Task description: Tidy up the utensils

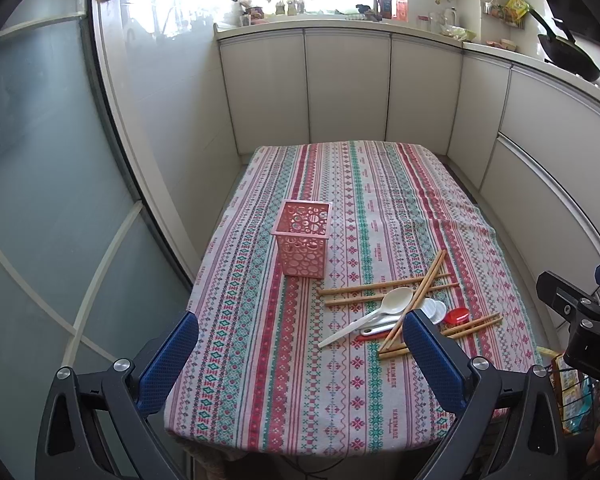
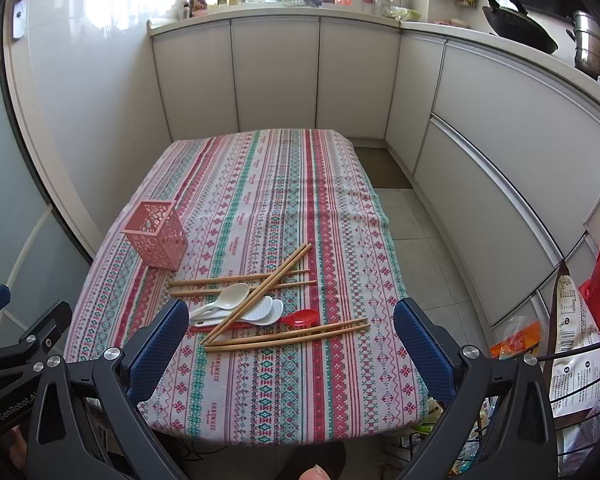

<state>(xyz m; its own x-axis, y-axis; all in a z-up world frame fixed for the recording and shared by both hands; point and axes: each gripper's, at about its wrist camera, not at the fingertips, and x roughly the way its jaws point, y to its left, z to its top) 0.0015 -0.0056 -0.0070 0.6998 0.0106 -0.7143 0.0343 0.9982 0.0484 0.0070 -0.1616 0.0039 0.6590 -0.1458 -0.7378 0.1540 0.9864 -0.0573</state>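
In the left wrist view, the left gripper [image 1: 300,356] hangs above the near part of the table [image 1: 260,400], its two blue fingers spread wide with nothing between them. The pink basket [image 1: 303,242] stands upright on the striped cloth, and through its holes it looks empty. To its right, well apart from it, the utensils lie in a loose heap: wooden chopsticks [image 1: 384,286] crossing each other, white spoons [image 1: 380,312] on top of one another, and a red spoon [image 1: 456,315] partly behind the finger. In the right wrist view, the right gripper [image 2: 292,344] is also wide open and empty, held over the near edge of the table. Here the heap is just ahead of it: chopsticks [image 2: 260,284], white spoons [image 2: 256,308], red spoon [image 2: 300,317], while the basket [image 2: 158,240] stands further left. As I judge it, nothing is yet sorted; all pieces are left to put into the basket.
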